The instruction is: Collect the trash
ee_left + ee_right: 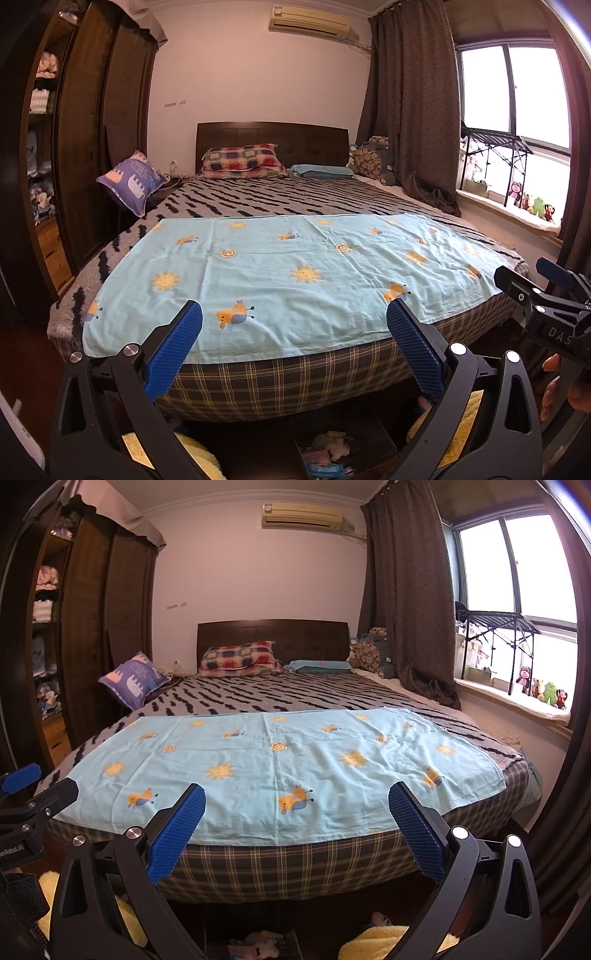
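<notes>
Trash: I cannot pick out any definite piece on the bed. The only candidates are small crumpled, pale items on the dark floor under the bed foot, too blurred for me to say whether they are litter or soft toys.

Left gripper: jaws spread wide, nothing between the blue pads. Right gripper: same, jaws wide and empty. Pads are ribbed blue rubber on black rigid arms.

Yellow fluffy towel or mat lies on the floor just below the grippers; it looks soft and looped.

Risks, my judgement:
- I could grab a toy instead of trash, since the floor items are dim and unclear.
- Reaching under the bed could snag the pads on the plaid skirt, a loose woven fabric hanging at the edge.
- The light blue sheet, thin cotton with sun and bee prints, lies wrinkled and unsecured; a pad brushing it would drag it off.
- The grippers sit close side by side; they may collide.

Farther: grey shaggy blanket with black zigzags, checked pillow, dark wood headboard, heavy brown curtain.
</notes>
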